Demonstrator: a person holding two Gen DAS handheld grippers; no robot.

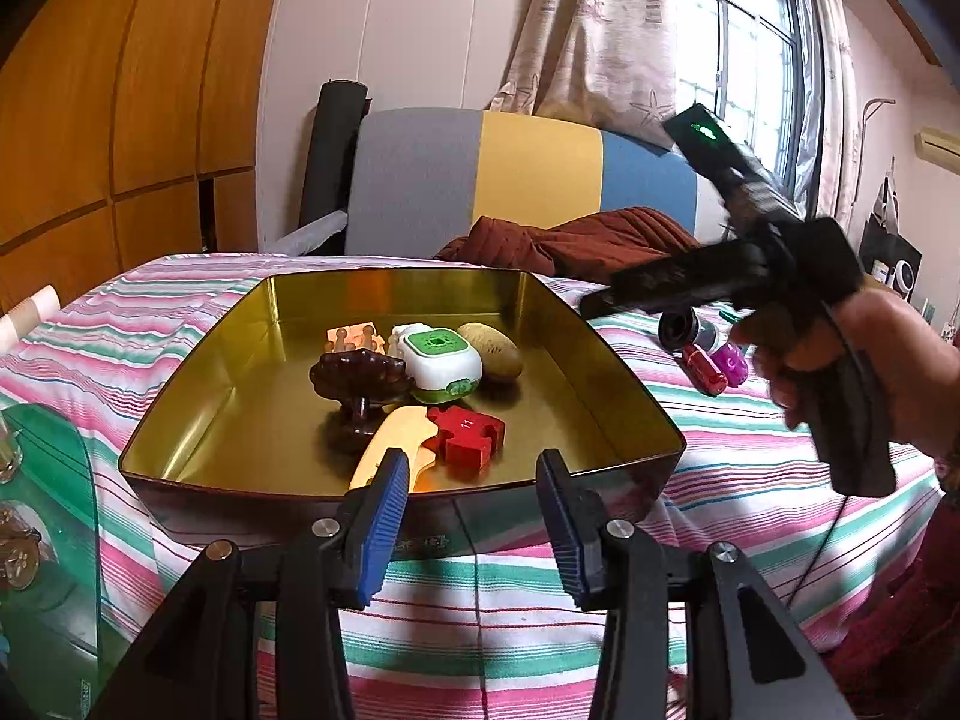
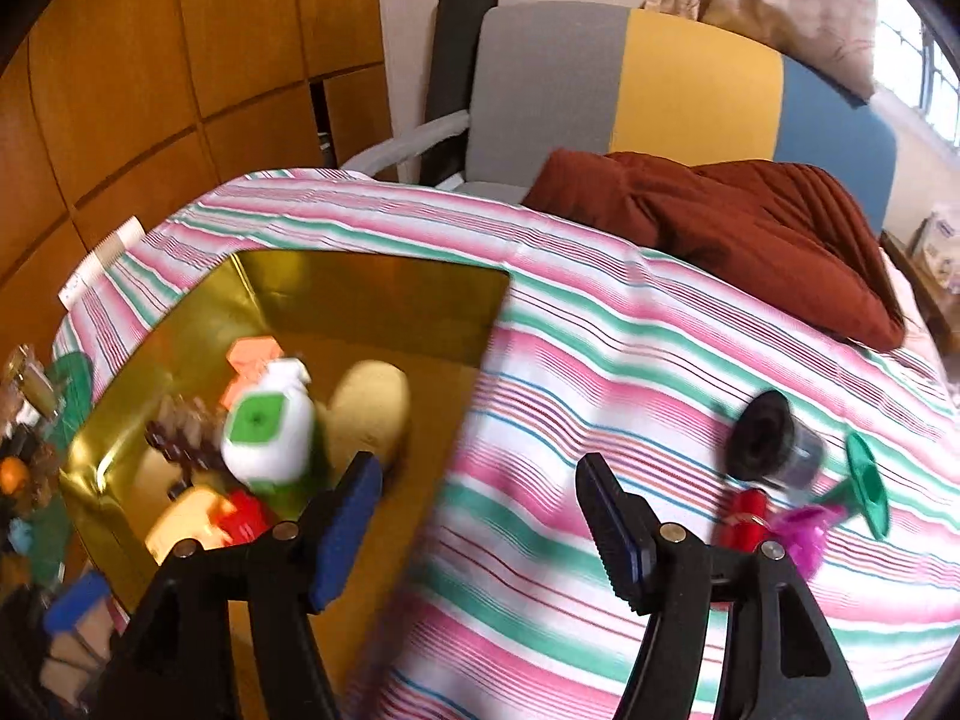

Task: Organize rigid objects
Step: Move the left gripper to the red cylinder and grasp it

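**Both tongs spread, nothing held; gold tray part-filled**

Nearest your left wrist camera, your left gripper (image 1: 474,483) has its blue-padded fingers spread apart with nothing between them. It sits at the near rim of the gold tray (image 1: 618,360), over the striped cloth (image 1: 480,612).

Inside the tray, near to far:
- yellow wooden piece (image 1: 393,441), partly hidden behind the left finger
- red puzzle piece (image 1: 468,432), touching the yellow piece on its right
- dark brown carved piece (image 1: 360,378), upright on a stem
- white-and-green gadget (image 1: 441,363), just beside the brown piece
- brown oval object (image 1: 492,351), touching the gadget's right side
- orange piece (image 1: 354,336), behind the brown piece; shape unclear.

Right of the tray, on the cloth and apart from it: a red cylinder (image 1: 705,369), a magenta object (image 1: 732,363) against it, and a black-capped cylinder (image 1: 684,327) just behind. The right wrist view adds a green plastic piece (image 2: 864,477) near them; this frame is motion-blurred.

Your right hand (image 1: 870,360) holds the right gripper (image 2: 480,492) above those loose items. Its fingers are also spread wide, empty, straddling the tray's right edge and the cloth.

Farther back: a rust-brown blanket (image 1: 570,240), then a grey, yellow and blue headboard (image 1: 528,180).
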